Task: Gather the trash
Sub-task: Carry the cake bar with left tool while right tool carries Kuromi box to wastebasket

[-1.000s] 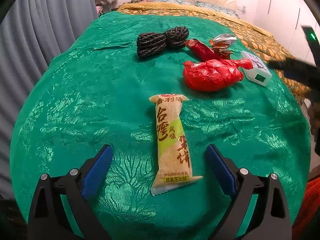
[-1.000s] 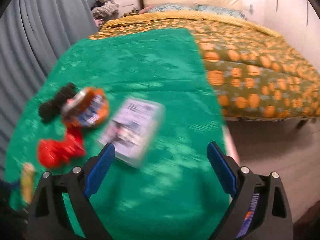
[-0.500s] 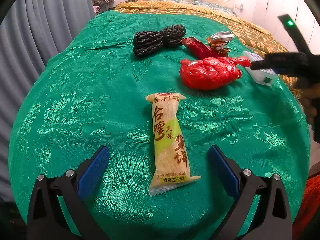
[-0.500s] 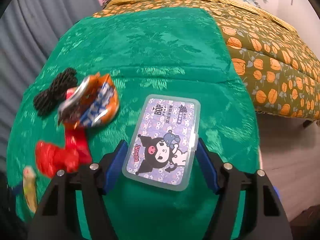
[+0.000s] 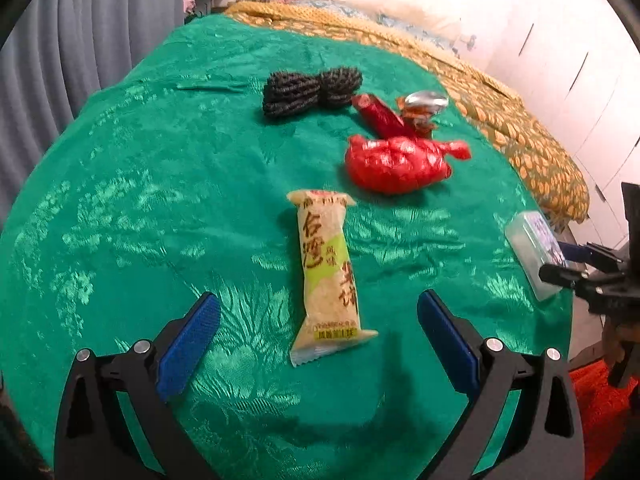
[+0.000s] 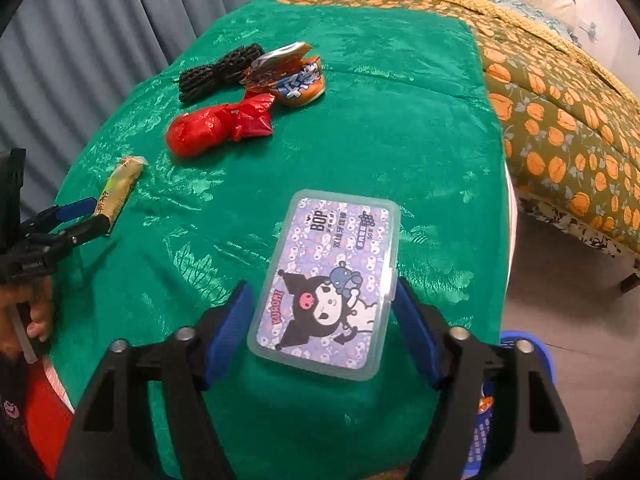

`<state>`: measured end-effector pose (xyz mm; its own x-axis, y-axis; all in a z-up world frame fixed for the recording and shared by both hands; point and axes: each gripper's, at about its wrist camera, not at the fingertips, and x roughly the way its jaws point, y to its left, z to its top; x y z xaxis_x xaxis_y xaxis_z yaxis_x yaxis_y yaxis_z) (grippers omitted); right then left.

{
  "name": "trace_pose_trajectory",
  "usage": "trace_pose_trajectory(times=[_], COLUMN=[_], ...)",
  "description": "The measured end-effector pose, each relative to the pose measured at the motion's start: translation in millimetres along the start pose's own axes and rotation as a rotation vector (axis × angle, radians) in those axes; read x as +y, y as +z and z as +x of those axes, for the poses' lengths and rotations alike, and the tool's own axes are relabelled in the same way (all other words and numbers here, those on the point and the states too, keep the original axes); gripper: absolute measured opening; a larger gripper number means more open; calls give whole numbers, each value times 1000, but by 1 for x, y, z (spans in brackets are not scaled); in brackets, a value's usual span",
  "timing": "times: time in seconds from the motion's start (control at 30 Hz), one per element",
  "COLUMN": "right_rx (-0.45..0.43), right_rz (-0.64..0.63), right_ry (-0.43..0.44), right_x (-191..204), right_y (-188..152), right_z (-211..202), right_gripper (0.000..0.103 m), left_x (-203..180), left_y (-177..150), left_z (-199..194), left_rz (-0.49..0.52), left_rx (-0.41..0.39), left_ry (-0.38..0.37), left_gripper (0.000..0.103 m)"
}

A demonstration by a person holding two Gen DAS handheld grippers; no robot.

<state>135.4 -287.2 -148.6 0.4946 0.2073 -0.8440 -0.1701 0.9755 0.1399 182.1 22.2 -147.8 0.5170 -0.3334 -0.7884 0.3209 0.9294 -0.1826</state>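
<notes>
Our right gripper [image 6: 322, 322] has its blue pads on either side of the clear plastic box [image 6: 326, 280] with the purple cartoon label; the jaws have just been opening again after closing in, and we cannot tell whether the pads touch the box's sides or stand just off them. The box lies flat near the edge of the green cloth [image 6: 400, 128]. Our left gripper [image 5: 318, 330] stands wide apart, its pads well clear of the yellow snack packet [image 5: 326, 272] that lies lengthwise between them. Beyond the packet sits a crumpled red bag [image 5: 396, 164], then a red wrapper [image 5: 378, 118] beside a crushed orange cup with a foil lid [image 6: 288, 76], and a bundle of black cord [image 5: 310, 88]. Past the cloth runs an orange-patterned bedspread [image 6: 560, 120], with grey curtains [image 5: 72, 40] to the left
</notes>
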Motion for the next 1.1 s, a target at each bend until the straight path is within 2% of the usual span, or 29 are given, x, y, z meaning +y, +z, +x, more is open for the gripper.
trace_pose_trajectory(times=[0.1, 0.17, 0.33, 0.37, 0.4, 0.47, 0.53, 0.7, 0.83, 0.97, 1.1], right_rx=[8, 14, 42, 46, 46, 37, 15, -44, -75, -105, -105], right_rz=[24, 38, 39, 40, 42, 57, 61, 85, 124, 169, 237], right_ry=[0, -6, -49, -65, -64, -49, -38, 57, 113, 81, 9], right_x=[0, 2, 5, 4, 3, 0, -1, -5, -20, -55, -106], right_y=[8, 10, 13, 14, 14, 13, 12, 9, 6, -5, -25], right_z=[5, 6, 12, 13, 14, 11, 5, -15, -30, -50, -69], right_gripper=[77, 77, 76, 67, 62, 62, 62, 62, 62, 62, 62], left_x=[-6, -13, -20, -20, -19, -18, -17, -13, -20, -40, -71], left_y=[1, 0, 1, 2, 2, 2, 3, 3, -2, -11, -19], left_z=[1, 4, 8, 9, 11, 11, 9, -2, -12, -17, -21], left_rz=[22, 50, 97, 94, 89, 91, 92, 55, 45, 91, 134], left_rx=[-22, -19, -22, -21, -17, -17, -20, -51, -54, -46, -27], left_ry=[15, 24, 69, 69, 69, 81, 71, 12, -63, -93, -154], left_gripper=[92, 83, 73, 67, 62, 37, 22, 20, 19, 19, 19])
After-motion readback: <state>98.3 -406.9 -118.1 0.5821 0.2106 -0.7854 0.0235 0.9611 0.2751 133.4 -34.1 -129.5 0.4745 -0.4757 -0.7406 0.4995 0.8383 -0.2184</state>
